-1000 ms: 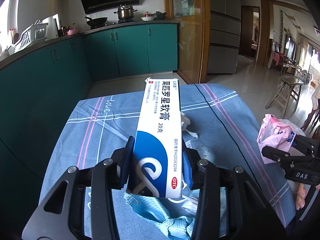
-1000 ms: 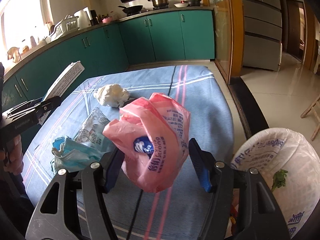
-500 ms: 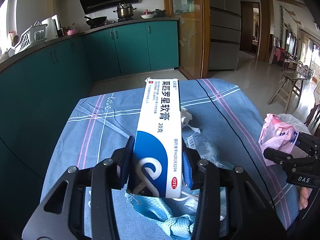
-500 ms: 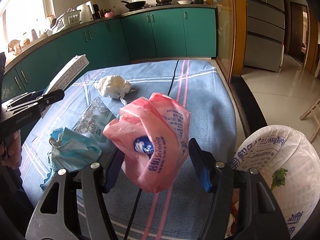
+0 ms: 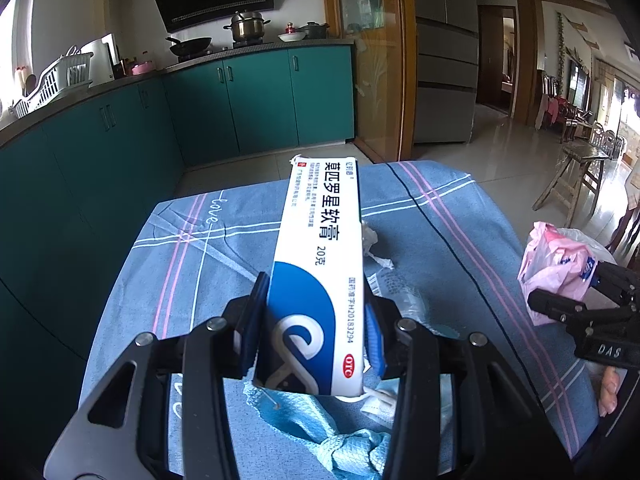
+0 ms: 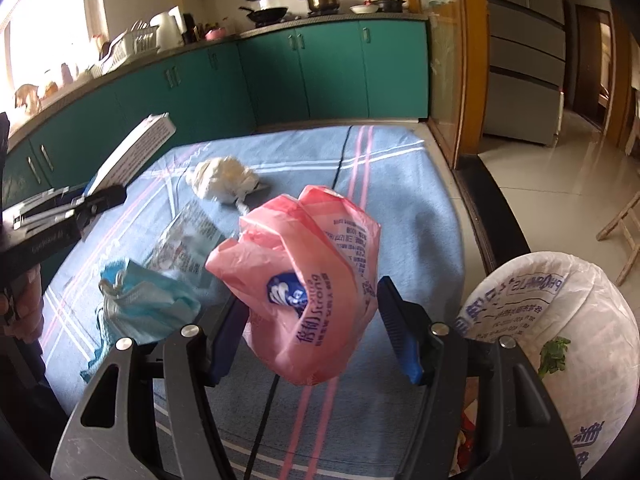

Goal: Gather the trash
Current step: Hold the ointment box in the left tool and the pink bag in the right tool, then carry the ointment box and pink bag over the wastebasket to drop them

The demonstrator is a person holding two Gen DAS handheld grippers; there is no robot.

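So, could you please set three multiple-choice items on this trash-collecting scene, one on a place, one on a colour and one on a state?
1. Where does the crumpled white tissue lie?
A. on the blue cloth
B. in the white bin bag
C. on the counter

2. What colour is the plastic wrapper in the right gripper?
A. green
B. pink
C. black

3. How is the left gripper?
A. wide open and empty
B. shut on the ointment box
C. shut on the blue face mask

Answers: 1 A, it rests on the cloth beyond the wrapper; 2 B, pink plastic sits between the pads; 3 B, both pads press the box's sides.
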